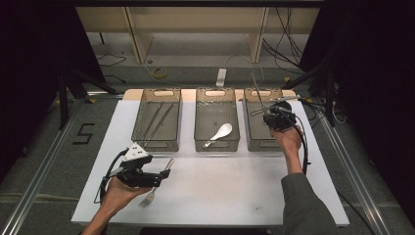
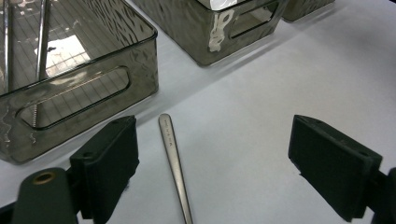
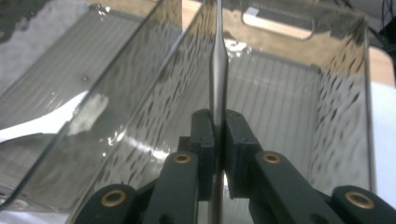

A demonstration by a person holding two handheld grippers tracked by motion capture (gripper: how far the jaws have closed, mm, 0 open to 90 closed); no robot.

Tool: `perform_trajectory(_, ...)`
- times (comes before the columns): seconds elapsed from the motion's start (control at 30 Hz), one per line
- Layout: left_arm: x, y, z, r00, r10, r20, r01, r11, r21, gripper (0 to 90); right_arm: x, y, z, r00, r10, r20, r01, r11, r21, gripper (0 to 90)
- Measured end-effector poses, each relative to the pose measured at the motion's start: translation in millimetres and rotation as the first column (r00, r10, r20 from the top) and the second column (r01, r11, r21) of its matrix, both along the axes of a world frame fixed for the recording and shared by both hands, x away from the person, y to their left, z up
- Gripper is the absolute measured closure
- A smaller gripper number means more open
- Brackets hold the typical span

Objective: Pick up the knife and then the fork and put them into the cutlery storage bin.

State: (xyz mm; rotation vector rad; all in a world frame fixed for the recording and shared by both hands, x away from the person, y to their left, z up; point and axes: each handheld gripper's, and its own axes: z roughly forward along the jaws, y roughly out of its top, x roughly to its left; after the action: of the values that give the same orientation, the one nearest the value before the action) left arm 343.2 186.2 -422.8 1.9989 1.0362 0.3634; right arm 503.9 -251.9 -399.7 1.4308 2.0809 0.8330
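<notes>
High view: a white board (image 1: 220,191) lies on the table, with three smoky clear bins in a row along its far edge. The left gripper (image 1: 166,174) is low over the board's near left part. The left hand (image 1: 120,191) holds it from below and points it toward the right. Its jaws are wide apart. A fork (image 1: 148,197) lies on the board under it, prongs toward the near edge. In the left gripper view the fork's handle (image 2: 175,163) lies between the jaws, touching neither. There is tiny writing stamped on the handle, too small to read.

The right hand (image 1: 288,139) reaches up to the right bin (image 1: 252,139) and holds the right gripper (image 3: 218,135) over it. Its jaws are pinched tight on a thin metal handle (image 3: 218,70) that sticks up over the bin. I cannot tell what kind of utensil it is.

The middle bin (image 1: 235,142) holds a white spoon (image 1: 219,133). The left bin (image 1: 173,144) holds thin metal sticks (image 1: 156,119).

A dark "5" (image 1: 83,133) is marked on the floor to the left of the board.
</notes>
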Motion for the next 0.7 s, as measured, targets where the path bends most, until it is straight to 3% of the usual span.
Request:
perform_trajectory(0.17, 0.0, -1.1, -0.5, 1.0000, 0.000, -0.006, 0.000, 1.0000, 0.000, 15.3, 0.7, -1.7, -10.1, 0.9984, -0.030, -0.047, 0.030, 0.9995, -0.002, 84.2)
perform_trajectory(0.53, 0.1, -1.0, -1.1, 1.0000, -0.001, -0.004, 0.001, 1.0000, 0.003, 15.3, 5.0, 0.6, -17.5, 0.9937, -0.046, -0.102, 0.046, 0.9990, -0.001, 83.8)
perform_trajectory(0.7, 0.0, -1.1, -1.0, 1.0000, -0.002, -0.004, 0.002, 1.0000, 0.002, 15.3, 8.1, 2.6, -20.0, 0.9899, -0.054, -0.132, 0.051, 0.9985, -0.022, 82.5)
